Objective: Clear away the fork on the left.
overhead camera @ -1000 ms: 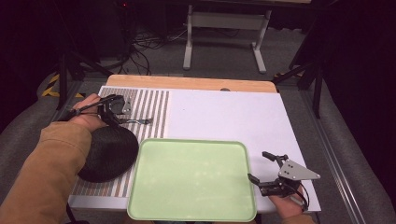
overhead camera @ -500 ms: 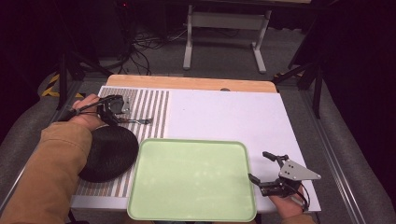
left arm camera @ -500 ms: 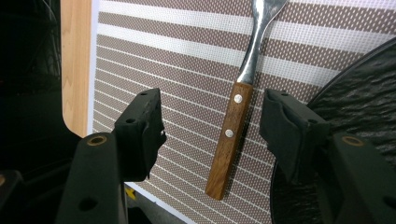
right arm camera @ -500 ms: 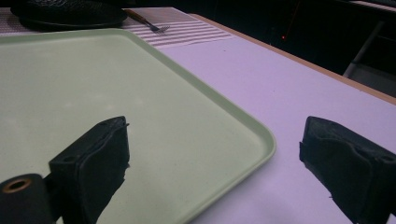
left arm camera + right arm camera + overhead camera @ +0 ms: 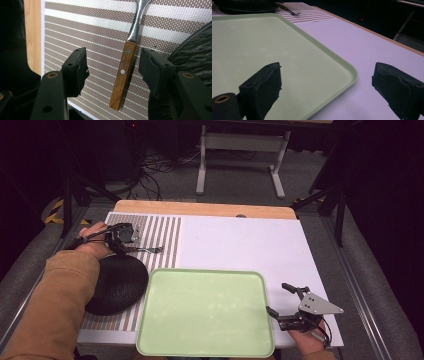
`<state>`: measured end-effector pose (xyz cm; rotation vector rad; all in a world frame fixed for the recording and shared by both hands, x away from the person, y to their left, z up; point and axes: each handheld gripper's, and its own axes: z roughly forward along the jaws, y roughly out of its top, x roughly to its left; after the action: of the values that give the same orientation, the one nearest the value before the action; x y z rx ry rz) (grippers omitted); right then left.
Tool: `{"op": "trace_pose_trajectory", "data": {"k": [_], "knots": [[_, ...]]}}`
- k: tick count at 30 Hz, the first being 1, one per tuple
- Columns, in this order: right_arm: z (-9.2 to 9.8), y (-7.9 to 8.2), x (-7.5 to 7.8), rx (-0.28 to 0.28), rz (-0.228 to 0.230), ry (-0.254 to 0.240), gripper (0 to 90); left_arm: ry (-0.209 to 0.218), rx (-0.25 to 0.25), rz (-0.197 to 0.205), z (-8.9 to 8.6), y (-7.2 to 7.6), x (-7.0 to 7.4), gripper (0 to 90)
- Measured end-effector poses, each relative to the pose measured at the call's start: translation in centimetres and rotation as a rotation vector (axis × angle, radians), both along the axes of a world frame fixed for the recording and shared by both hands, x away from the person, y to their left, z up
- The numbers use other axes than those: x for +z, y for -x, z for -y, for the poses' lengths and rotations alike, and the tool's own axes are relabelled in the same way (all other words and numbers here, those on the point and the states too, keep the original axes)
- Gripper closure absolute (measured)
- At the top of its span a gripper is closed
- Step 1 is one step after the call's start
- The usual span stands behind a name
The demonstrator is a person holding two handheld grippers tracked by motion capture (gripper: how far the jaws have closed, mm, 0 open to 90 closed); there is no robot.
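Both left claw [image 5: 112, 67] pads flank the fork handle [image 5: 123, 75], seemingly untouched.

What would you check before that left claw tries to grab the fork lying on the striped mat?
1. Wooden handle of the fork between the left gripper jaws: ok.
2. Jaws wide enough to clear it: ok.
3. Pads pressing on the handle: not ok, gaps both sides.
4. Black plate clear of the jaw: cannot tell, very close.
5. Green tray bare: ok.
6. Right gripper out of the way: ok, open at the tray's corner.

Overhead view; two close jaw-level views
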<state>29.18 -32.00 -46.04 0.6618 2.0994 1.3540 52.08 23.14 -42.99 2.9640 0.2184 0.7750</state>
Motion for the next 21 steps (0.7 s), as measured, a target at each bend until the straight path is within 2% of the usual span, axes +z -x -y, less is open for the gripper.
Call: {"op": "trace_pose_trajectory", "data": {"k": [2, 5, 10, 11, 16, 20, 21], "knots": [[0.1, 0.1, 0.0, -0.005, -0.003, -0.004, 9.2, -0.011, -0.008, -0.002, 0.1, -0.1, -0.2, 40.9], [0.4, 0.3, 0.0, -0.014, -0.001, -0.007, 9.2, 0.003, -0.038, -0.023, 0.1, -0.4, -0.5, 41.1], [0.7, 0.7, 0.1, -0.03, 0.0, -0.012, 9.2, -0.001, -0.044, -0.023, -0.1, -0.8, -0.8, 42.3], [0.7, 0.7, 0.1, -0.032, 0.001, -0.011, 9.2, 0.008, -0.05, -0.031, -0.2, -1.0, -0.9, 42.5], [0.8, 1.0, 0.1, -0.039, 0.001, -0.006, 9.2, 0.0, -0.063, -0.048, -0.1, -1.2, -1.3, 44.5], [0.9, 1.1, 0.1, -0.042, 0.001, -0.007, 9.2, 0.013, -0.067, -0.079, 0.0, -1.4, -1.6, 45.8], [1.0, 1.1, 0.1, -0.043, 0.0, -0.007, 9.2, 0.005, -0.071, -0.081, 0.0, -1.4, -1.6, 46.4]]}}
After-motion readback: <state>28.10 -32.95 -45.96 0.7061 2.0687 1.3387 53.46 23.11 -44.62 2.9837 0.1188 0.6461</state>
